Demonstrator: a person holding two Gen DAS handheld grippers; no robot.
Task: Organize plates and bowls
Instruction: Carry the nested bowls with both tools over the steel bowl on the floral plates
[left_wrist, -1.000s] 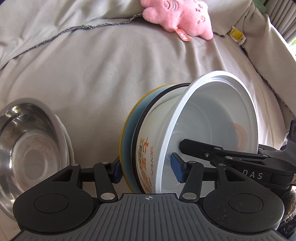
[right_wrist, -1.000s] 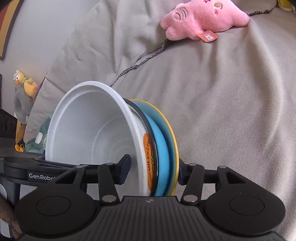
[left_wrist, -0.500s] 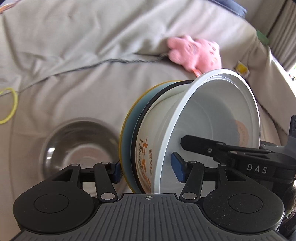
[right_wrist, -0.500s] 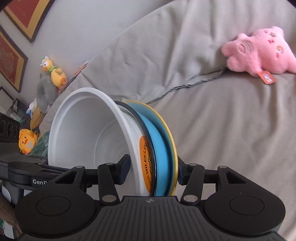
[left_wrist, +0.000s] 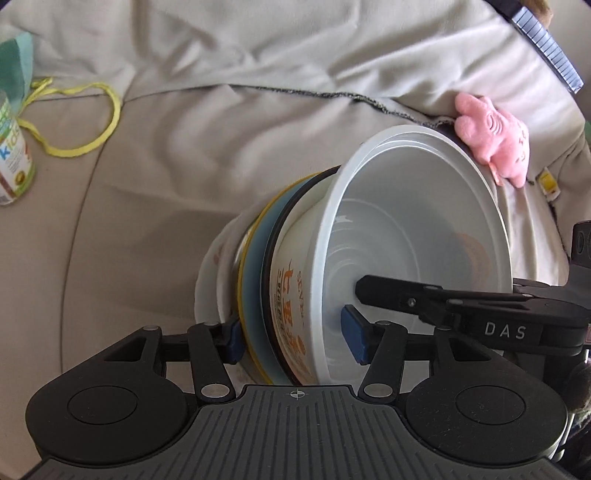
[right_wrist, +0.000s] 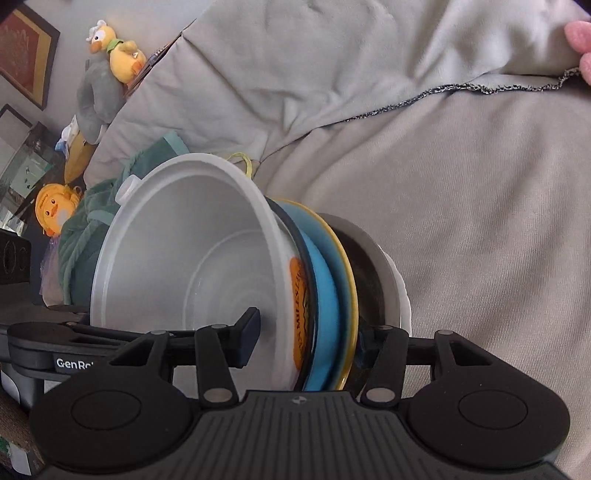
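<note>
Between the fingers of both tools sits the whole stack, carried on edge. The left hand-held gripper is clamped across it, one blue pad inside the white paper bowl, the other behind the blue plate. The right hand-held gripper pinches the same stack from the opposite side, bowl mouth opening to its left. Just beyond the plate's back, away from the bowl, a steel bowl nested in a white bowl lies on the grey sofa cover. The stack's axis runs across both grippers, base toward those bowls. Neither hand looks nearer; I'd judge seating comes next.
</note>
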